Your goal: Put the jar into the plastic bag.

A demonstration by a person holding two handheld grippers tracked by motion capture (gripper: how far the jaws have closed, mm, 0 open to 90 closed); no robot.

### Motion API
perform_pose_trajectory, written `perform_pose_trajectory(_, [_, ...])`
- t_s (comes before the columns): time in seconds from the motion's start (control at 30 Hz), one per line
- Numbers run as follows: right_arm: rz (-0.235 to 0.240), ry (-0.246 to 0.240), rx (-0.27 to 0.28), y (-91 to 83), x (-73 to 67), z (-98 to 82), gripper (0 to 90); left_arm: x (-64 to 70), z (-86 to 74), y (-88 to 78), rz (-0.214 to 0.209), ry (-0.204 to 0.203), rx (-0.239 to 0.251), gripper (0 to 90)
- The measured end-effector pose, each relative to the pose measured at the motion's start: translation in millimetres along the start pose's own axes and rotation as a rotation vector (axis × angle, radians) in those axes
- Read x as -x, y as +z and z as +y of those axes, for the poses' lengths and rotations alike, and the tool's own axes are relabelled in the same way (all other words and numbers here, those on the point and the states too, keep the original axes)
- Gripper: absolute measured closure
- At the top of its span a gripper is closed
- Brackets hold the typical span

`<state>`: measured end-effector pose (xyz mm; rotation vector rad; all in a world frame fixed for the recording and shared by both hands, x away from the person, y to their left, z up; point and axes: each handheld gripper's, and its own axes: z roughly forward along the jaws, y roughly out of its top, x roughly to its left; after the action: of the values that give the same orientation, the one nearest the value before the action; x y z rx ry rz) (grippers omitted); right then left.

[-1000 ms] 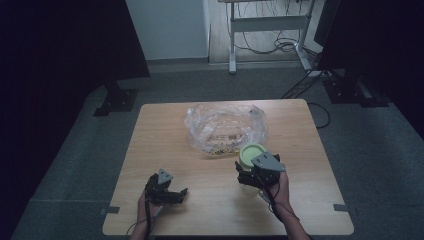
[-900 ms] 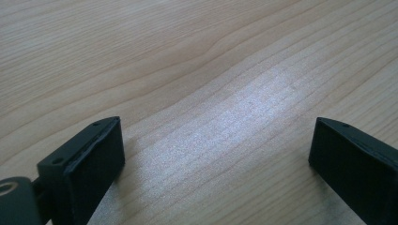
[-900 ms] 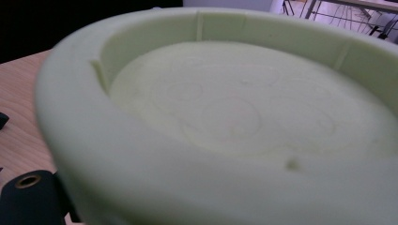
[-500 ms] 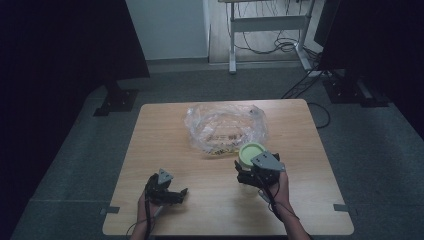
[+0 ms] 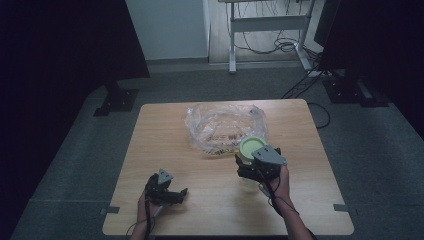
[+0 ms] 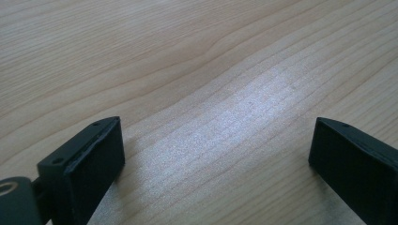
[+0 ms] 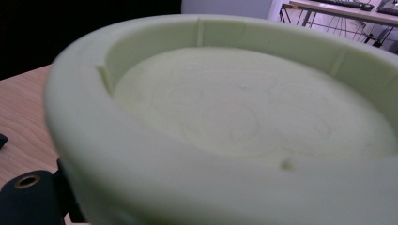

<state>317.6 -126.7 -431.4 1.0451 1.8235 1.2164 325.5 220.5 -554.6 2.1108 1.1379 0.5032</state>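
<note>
While the pale green lid [image 5: 252,147] is clenched in the right gripper [image 5: 250,162], the clear plastic bag [image 5: 225,127] lies just beyond it.

Nearest the person, the left gripper [image 5: 172,192] is held over bare wooden table [image 5: 150,130] with jaws spread wide and nothing between them. Farther forward, the lid is carried flat, rim upward, at the bag's near right edge; the right hand [image 5: 280,180] is judged much the nearer for any move into the bag.

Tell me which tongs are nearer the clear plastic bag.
Right. The right tongs, shut on the green lid, sit at the near right edge of the clear plastic bag. The left tongs rest open on the table, well apart, toward the near left.
</note>
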Motion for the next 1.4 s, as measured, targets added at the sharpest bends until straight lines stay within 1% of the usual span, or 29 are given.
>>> perform_pose_trajectory(0.1, [0.003,-0.006,0.002,0.4,0.3,5.9,9.5,0.0,0.0,0.0,0.000,0.000,0.000,3.3])
perform_pose_trajectory(0.27, [0.006,0.021,0.008,1.4,2.5,14.8,9.5,0.0,0.0,0.0,0.000,0.000,0.000,3.3])
perform_pose_trajectory(0.57, [0.004,-0.002,0.013,4.6,1.2,25.5,9.5,0.0,0.0,0.0,0.000,0.000,0.000,3.3])
perform_pose_trajectory(1.1, [0.012,-0.002,0.008,14.3,0.2,25.6,9.4,0.3,0.3,0.3,0.003,0.003,0.001,3.3])
perform_pose_trajectory(1.4, [0.024,-0.008,0.002,20.0,-4.1,24.2,9.4,1.7,0.6,0.4,0.010,0.008,0.004,3.3])
